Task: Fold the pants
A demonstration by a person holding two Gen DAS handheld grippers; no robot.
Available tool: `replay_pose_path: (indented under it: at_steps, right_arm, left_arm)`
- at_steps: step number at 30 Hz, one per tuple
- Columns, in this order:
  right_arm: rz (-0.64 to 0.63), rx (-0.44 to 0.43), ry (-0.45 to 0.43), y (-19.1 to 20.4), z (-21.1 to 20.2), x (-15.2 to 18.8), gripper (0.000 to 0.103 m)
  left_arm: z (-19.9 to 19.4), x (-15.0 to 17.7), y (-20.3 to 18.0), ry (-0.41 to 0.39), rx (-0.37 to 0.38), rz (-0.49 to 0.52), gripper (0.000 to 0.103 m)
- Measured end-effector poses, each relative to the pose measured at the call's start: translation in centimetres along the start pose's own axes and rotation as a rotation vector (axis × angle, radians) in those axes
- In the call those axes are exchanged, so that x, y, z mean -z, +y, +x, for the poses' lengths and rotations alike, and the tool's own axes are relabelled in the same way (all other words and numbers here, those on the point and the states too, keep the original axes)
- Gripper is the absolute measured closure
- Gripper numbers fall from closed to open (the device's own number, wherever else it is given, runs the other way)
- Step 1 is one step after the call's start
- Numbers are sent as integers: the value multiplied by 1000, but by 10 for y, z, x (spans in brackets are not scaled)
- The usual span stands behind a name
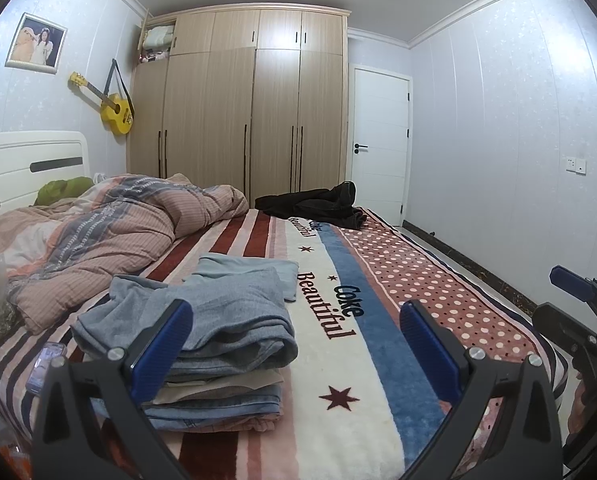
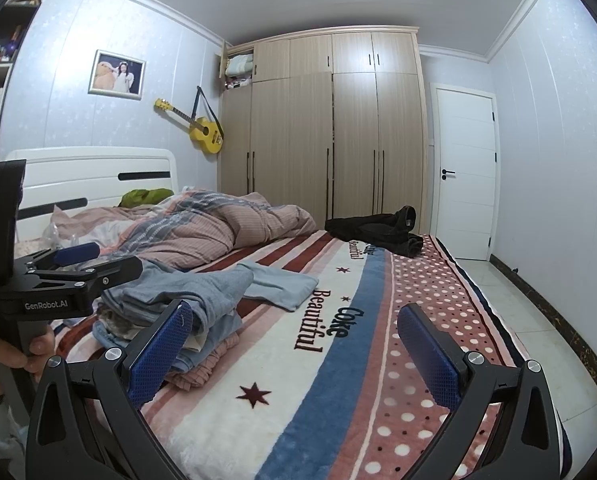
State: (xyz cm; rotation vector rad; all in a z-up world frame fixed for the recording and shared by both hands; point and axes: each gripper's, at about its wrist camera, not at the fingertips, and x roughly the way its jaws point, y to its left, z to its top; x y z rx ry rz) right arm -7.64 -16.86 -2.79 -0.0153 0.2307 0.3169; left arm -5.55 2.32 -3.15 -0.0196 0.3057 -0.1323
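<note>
Both grippers hung above the near edge of the bed, and neither held anything. The left gripper [image 1: 296, 356] had its blue-padded fingers spread wide apart, with the stack of folded clothes showing between and behind them. The right gripper [image 2: 292, 354] was likewise spread open, over the striped fleece blanket [image 2: 298, 400] printed with stars and the words "Coke Beautiful".

The stack of folded clothes [image 1: 218, 360] sat on the blanket near the bed's front edge, a grey-blue knit piece on top, with denim and a pale layer beneath. Its top piece lay loosely, one end trailing toward the head of the bed, so it looked roughly folded, not squared. A flat light-blue garment [image 1: 254, 276] lay just behind the stack, touching it.

The crumpled black pants [image 1: 318, 206] lay in a heap at the far edge of the bed, near the wooden wardrobe [image 1: 254, 112] and well apart from both grippers. They showed no fold at all.

By my reading, several garments were already done and stacked, while the black pants were probably the piece left. What remained would be to reach across, drag them onto the open stretch of blanket, flatten the legs together, fold and stack them. A rumpled pink striped quilt [image 1: 110, 232] filled the left side of the bed, leaving the middle free for that work.
</note>
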Motion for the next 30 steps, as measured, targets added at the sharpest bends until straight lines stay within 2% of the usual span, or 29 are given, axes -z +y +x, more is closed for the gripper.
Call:
replay_pose_path:
  at_steps: [30]
  right_arm:
    - [7, 8, -1, -1, -3, 1, 1]
  left_arm:
    - [-1, 3, -5, 15, 8, -5, 1]
